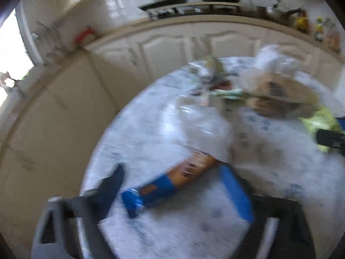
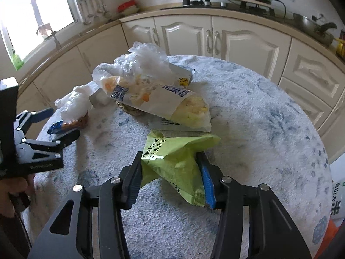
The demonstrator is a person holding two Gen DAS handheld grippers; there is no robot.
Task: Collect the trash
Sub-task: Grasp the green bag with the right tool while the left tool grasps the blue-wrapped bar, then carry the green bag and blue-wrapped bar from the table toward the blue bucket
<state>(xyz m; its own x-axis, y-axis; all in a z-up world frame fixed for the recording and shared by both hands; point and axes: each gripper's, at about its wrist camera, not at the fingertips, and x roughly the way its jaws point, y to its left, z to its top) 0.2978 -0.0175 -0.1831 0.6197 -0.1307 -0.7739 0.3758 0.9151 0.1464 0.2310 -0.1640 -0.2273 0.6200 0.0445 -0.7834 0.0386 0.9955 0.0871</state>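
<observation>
My right gripper [image 2: 170, 159] is shut on a crumpled green snack wrapper [image 2: 179, 157], its pads pressing both sides low over the table. At the table's left edge lies a blue and orange wrapper [image 1: 172, 181], its far end under a crumpled clear plastic bag [image 1: 200, 125]. My left gripper [image 1: 172, 172] straddles this wrapper; the picture is blurred. From the right wrist view the left gripper [image 2: 62, 122] shows a gap between its upper finger and the blue and orange wrapper [image 2: 64, 127], so it is open around it.
A round table under a blue-speckled white cloth [image 2: 258, 118] carries a pile of food bags and plastic [image 2: 155, 99] at its far side. Cream kitchen cabinets [image 2: 237, 41] curve behind it. A printed bag [image 2: 338, 200] stands off the table's right edge. A hand [image 2: 17, 190] grips the left tool.
</observation>
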